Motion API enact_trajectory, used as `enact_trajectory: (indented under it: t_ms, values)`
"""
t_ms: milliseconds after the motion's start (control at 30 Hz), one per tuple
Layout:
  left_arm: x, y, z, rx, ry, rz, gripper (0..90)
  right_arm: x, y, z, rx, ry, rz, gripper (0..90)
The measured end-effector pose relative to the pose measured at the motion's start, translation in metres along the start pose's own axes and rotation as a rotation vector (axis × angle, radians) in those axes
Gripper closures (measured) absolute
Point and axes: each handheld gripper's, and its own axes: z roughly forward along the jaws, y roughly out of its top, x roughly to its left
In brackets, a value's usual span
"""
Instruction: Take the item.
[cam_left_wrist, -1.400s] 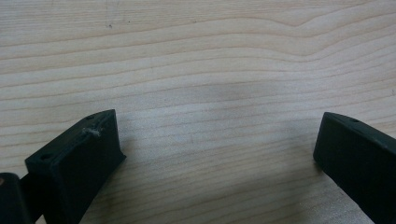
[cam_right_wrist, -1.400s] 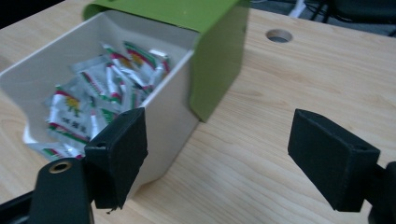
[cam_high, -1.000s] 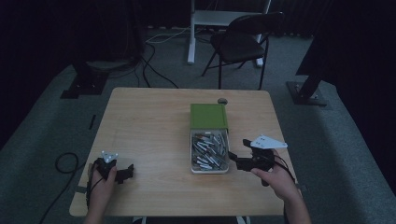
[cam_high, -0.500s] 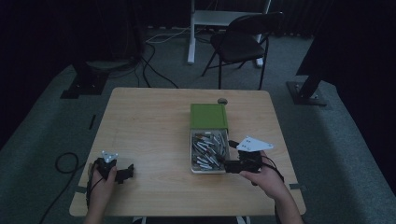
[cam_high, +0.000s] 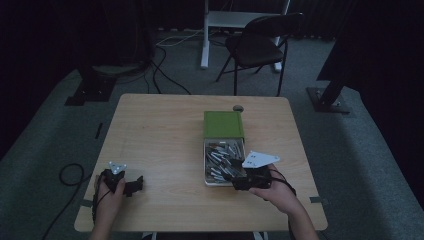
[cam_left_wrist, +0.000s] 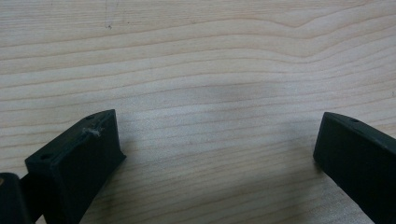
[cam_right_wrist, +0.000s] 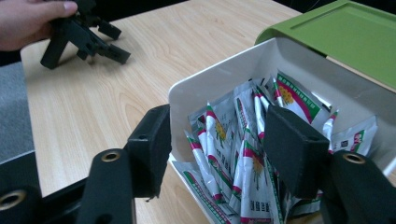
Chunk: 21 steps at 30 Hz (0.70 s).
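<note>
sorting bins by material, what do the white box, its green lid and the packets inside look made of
White rectangular box: likely plastic, smooth thin matte walls with rounded corners. Flat green lid: probably plastic too, an even, slightly satin surface. Small printed packets: glossy foil or plastic film, judging by their sheen and creases.

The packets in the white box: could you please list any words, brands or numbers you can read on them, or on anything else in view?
Packets: dark print near their lower ends, too blurred to read; only a yellow picture and red and green stripes are clear.
White box: no text.
Green lid: no text.
Table: no text.
</note>
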Motion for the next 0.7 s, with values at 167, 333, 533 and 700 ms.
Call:
enact_trajectory:
  t_ms: [167,333,533,700]
  values:
    - [0.0,0.0,0.0,0.0,0.0,0.0,1.3,0.002,-0.003,0.01,0.032,0.003,-0.022,49.7]
    - [0.0,0.0,0.0,0.0,0.0,0.0,1.3,0.002,-0.008,0.019,0.074,-0.014,-0.05,58.6]
    - [0.0,0.0,0.0,0.0,0.0,0.0,1.3,0.004,-0.015,0.029,0.095,-0.025,-0.03,62.4]
    - [0.0,0.0,0.0,0.0,0.0,0.0,1.3,0.003,-0.017,0.035,0.097,-0.033,-0.014,66.3]
